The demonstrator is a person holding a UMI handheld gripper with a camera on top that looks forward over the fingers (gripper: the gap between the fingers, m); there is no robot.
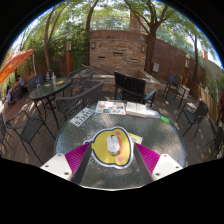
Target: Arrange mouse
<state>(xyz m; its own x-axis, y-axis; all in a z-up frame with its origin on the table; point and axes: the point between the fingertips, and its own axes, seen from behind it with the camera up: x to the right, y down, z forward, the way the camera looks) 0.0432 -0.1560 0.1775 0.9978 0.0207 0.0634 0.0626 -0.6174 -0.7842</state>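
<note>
Fingers (113,160) apart, mouse (113,145) between; round glass table (160,140); outdoor patio, brick wall (118,50).

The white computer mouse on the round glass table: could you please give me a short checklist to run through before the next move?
1. White computer mouse sits between the claw fingers: ok.
2. Both pink pads press on the mouse: cannot tell; gaps seem to show at each side.
3. Mouse rests on the yellow mouse mat: ok.
4. Round glass table has bare room beyond the mouse: ok.
5. Papers and flat white strip at the far side lie apart from the mouse: ok.
6. Mouse cable routing: cannot tell.
</note>
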